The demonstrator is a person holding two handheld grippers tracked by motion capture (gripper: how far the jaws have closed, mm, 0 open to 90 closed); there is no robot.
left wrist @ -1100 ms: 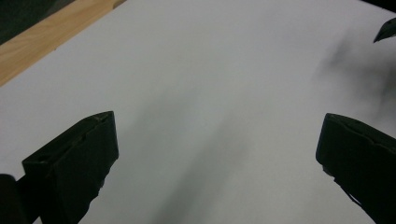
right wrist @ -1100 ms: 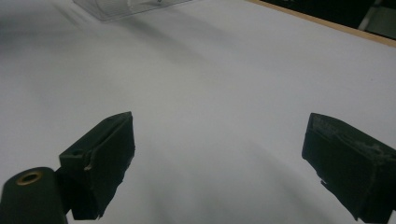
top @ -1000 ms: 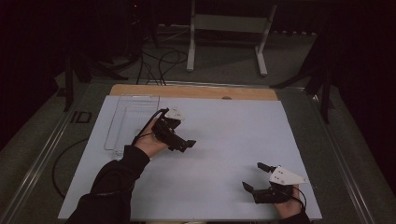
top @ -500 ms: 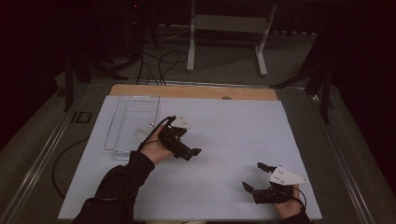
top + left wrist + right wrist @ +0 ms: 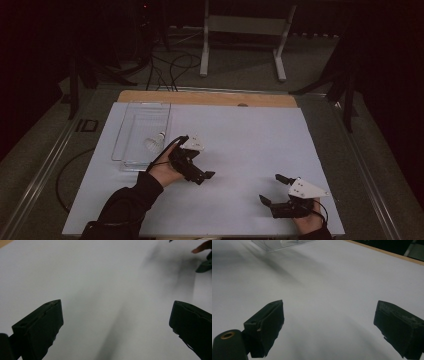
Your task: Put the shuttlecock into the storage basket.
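A clear plastic tray (image 5: 131,131) sits at the left of the white table sheet, and a small white shuttlecock (image 5: 155,143) lies in its near right part. My left gripper (image 5: 200,167) hovers just right of the tray's near corner, pointing right. It is open, and its jaws (image 5: 116,317) stand wide apart with only bare sheet between them. My right gripper (image 5: 270,189) rests near the front right edge, open and pointing left. Nothing lies between its jaws (image 5: 329,320), and the tray (image 5: 274,245) shows far ahead of it.
The white sheet (image 5: 250,135) covers most of the table, with a wooden strip (image 5: 210,97) along its far edge. Beyond the table are a white stand (image 5: 240,30) and cables (image 5: 170,65) on the floor. A hand and the right gripper (image 5: 203,263) show in the left gripper view's top right corner.
My left gripper has drawn back from over the tray toward the near right. The shuttlecock now shows lying in the tray. The right gripper has stayed put.
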